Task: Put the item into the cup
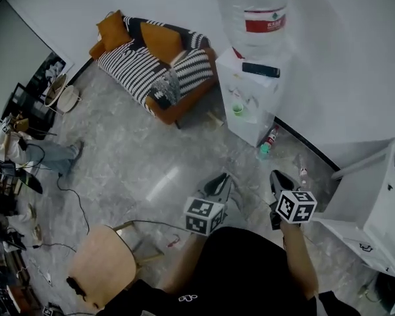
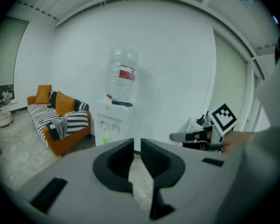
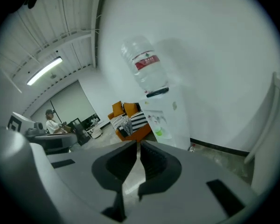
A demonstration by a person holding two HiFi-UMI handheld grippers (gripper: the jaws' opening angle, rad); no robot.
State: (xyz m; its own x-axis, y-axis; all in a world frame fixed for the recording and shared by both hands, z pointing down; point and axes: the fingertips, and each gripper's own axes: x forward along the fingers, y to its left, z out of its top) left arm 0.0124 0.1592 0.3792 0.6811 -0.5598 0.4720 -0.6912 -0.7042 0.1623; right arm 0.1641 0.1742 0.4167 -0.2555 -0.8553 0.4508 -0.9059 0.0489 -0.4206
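Grey marbled floor [image 1: 138, 170] runs to a white wall, where a striped sofa [image 1: 145, 64] with orange cushions stands beside a white water dispenser [image 1: 253, 91] topped by a big bottle [image 1: 260, 12]. Both claws hang over the floor. The left claw [image 2: 136, 148] and right claw [image 3: 139, 148] are each pressed together, gripping nothing. A small green cup [image 1: 237, 109] sits in the dispenser's niche, well apart from both.

A white water cooler [image 1: 249, 107] stands by the wall. A big clear bottle [image 1: 255, 8] and a black remote [image 1: 261, 70] sit on top of it. An orange stripy sofa [image 1: 155, 64] is just left of it. A wooden chair [image 1: 102, 265] is far from it.
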